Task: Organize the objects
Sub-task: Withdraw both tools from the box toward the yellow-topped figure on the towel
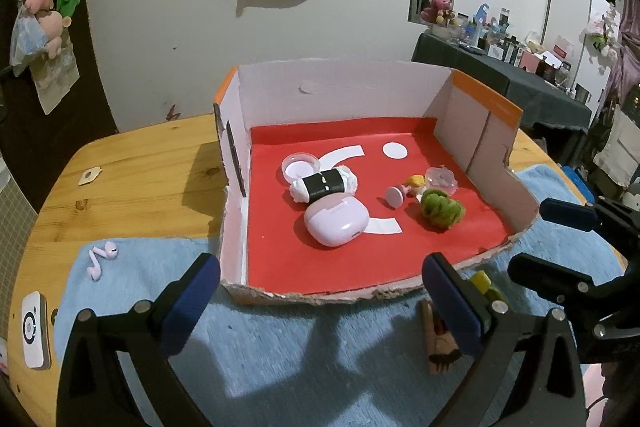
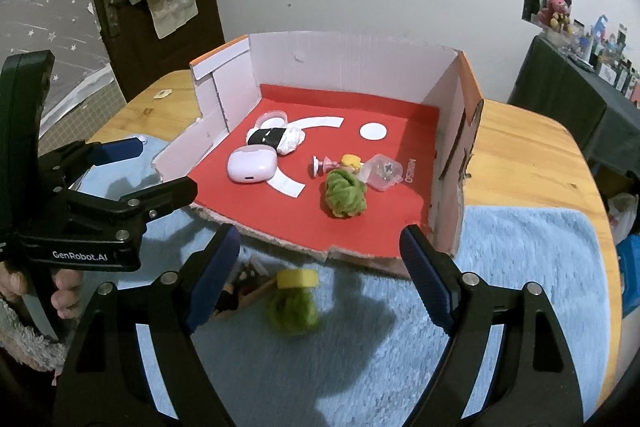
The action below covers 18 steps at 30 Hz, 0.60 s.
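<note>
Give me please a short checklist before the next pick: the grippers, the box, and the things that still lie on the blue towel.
1. Right gripper empty with jaws apart: ok.
2. Left gripper empty with jaws apart: ok.
3. Green fuzzy toy with yellow cap lies on the blue towel between the right fingers' line, outside the box: ok as next target, though blurred.
4. Free red floor in the cardboard box near its torn front edge: ok.
5. Pink earbuds are outside the box, left on the towel: not ok, not yet sorted.
6. Brown object beside the left gripper's finger, what it is: cannot tell.
</note>
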Available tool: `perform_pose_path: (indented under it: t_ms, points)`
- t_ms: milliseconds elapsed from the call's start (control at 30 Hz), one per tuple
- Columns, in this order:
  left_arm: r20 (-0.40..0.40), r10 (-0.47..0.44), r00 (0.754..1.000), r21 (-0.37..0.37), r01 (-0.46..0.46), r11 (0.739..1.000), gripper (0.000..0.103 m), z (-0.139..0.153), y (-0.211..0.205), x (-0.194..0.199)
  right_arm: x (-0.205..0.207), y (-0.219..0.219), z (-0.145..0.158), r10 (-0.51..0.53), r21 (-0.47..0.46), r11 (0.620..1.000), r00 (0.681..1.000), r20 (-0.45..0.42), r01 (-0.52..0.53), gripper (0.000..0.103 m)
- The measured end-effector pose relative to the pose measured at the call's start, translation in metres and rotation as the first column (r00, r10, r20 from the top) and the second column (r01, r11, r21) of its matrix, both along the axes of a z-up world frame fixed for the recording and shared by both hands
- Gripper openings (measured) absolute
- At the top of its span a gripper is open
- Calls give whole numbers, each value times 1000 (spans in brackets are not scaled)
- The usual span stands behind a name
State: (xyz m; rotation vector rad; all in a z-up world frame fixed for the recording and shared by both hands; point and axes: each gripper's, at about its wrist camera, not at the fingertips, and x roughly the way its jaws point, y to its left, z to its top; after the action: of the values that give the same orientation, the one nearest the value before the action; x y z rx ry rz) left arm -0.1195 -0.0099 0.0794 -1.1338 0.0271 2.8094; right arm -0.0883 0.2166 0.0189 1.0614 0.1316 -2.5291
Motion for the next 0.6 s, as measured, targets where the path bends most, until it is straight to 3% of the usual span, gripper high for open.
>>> perform_pose_path:
  t_ms: [200,433,600]
  points:
    - [-8,-22,1000,3,22,1000,102,1,5,8,10,2,-1,1,17,1000,1000,-2,-1,82]
    - [2,-71,997,5,71,997,94,-1,15,16,21,5,-4,3,33,999,1000,2,-3,82]
    - [12,-115,993,0,115,993,80,-3,22,22,28,5,-9,10,44,999,1000,11,-11,77]
